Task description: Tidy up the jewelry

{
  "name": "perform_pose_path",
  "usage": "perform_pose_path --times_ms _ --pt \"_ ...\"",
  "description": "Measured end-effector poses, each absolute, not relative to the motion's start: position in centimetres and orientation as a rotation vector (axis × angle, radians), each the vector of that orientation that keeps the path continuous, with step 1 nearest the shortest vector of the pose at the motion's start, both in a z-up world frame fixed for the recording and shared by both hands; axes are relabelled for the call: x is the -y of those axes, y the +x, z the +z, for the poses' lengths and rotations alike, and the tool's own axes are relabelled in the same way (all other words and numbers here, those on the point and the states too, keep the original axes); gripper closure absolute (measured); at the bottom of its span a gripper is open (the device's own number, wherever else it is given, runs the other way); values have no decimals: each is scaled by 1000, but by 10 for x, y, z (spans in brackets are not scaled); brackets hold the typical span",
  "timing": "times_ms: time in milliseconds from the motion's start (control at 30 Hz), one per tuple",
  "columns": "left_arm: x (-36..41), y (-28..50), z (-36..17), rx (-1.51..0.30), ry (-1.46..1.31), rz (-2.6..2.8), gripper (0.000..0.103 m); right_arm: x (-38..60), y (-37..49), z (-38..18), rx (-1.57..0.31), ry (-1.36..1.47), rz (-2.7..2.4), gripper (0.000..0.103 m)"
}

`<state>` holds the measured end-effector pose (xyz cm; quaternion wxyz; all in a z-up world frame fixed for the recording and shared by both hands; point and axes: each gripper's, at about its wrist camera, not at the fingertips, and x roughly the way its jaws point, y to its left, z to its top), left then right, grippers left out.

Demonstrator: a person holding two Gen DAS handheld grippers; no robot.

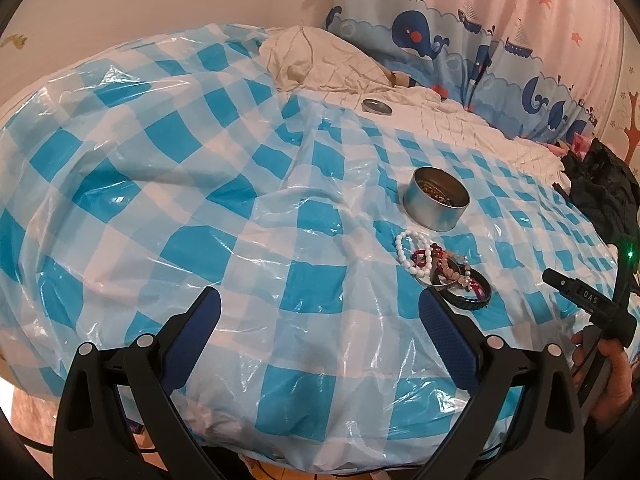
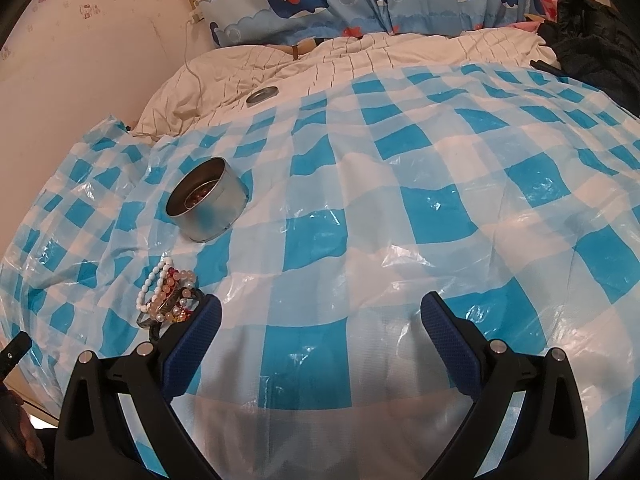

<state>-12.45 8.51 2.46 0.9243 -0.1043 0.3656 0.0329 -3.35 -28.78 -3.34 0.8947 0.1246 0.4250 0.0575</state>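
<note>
Writing: "DAS" in pale letters on the black body of the right tongs (image 1: pixel 592 304), seen from the left wrist view; no other legible text.
Tin (image 1: pixel 436 199): round, silver, lidless, upright on the blue-and-white checked plastic sheet (image 1: pixel 192 184), toward the sheet's far edge.
Tin contents: small beads, gold and reddish, lying at the bottom; kind of piece not clear.
Lid (image 1: pixel 376 106): round, silver, flat on the cream bedding (image 1: pixel 432 120) just past the sheet's far edge, well apart from the tin.
Jewelry pile (image 1: pixel 442 270): on the sheet just in front of the tin, nearer the sheet's near edge; not touching the tin.
Pile makeup: white bead bracelet, pink bead bracelets, dark red strand, black bangle, all overlapping.
Left tongs (image 1: pixel 320 308): spread wide, blue pads apart, nothing between them; over bare sheet, pile just beyond the right-hand pad.
Right tongs, own view (image 2: pixel 320 312): spread wide, holding nothing; left-hand pad right at the pile (image 2: pixel 170 296), contact not certain.
Hand (image 1: pixel 604 372): wrapped around the right tongs' grip, near the sheet's right edge.
Backdrop: whale-and-boat curtain (image 1: pixel 432 36) behind the bed; dark garment (image 1: pixel 600 184) at the far right corner.
</note>
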Motion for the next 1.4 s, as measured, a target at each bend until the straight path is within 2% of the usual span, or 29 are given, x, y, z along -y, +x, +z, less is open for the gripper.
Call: perform_pose_path --times_ms 1400 --pt "-77 -121 20 -767 -201 64 8 285 -35 -32 -886 258 127 7"
